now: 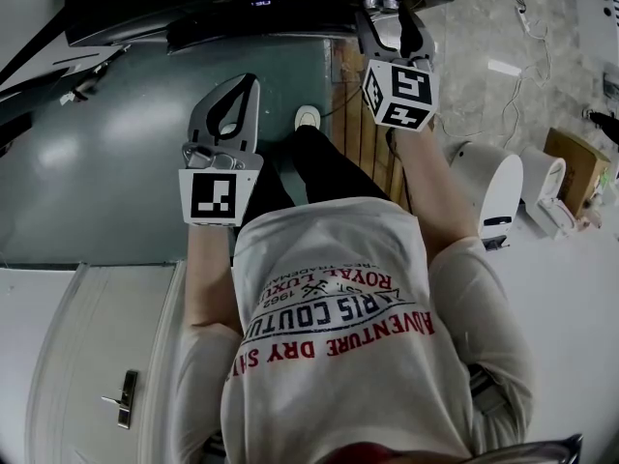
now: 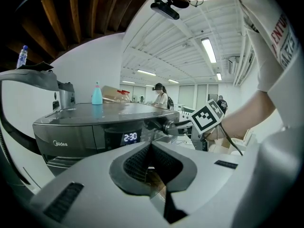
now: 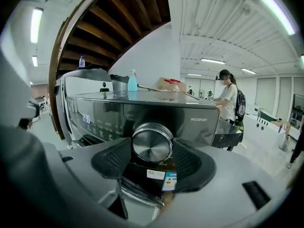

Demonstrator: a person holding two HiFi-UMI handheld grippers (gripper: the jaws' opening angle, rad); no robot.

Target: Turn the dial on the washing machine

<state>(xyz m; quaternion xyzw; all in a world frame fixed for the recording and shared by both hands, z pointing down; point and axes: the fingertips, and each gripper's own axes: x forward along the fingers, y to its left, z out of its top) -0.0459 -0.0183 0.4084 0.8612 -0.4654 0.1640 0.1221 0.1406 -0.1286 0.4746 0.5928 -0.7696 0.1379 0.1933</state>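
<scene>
Jaws of the right gripper (image 1: 392, 17) reach the dark front of the washing machine (image 3: 142, 110) and clamp its round metal dial (image 3: 152, 144) from both sides. The left gripper (image 2: 151, 148), short of the machine, has jaws pressed together on nothing, facing the small lit display (image 2: 129, 137).

Being counted: one washing machine (image 3: 142, 113), with one dial (image 3: 152, 143) on its front. Two grippers are being tallied: left gripper (image 1: 250, 83), right gripper (image 1: 382, 6). One blue spray bottle (image 3: 132, 81) is being noted on the machine's top, one clear bottle (image 3: 81, 61) higher up. One person (image 3: 228, 99) is being logged behind.
</scene>
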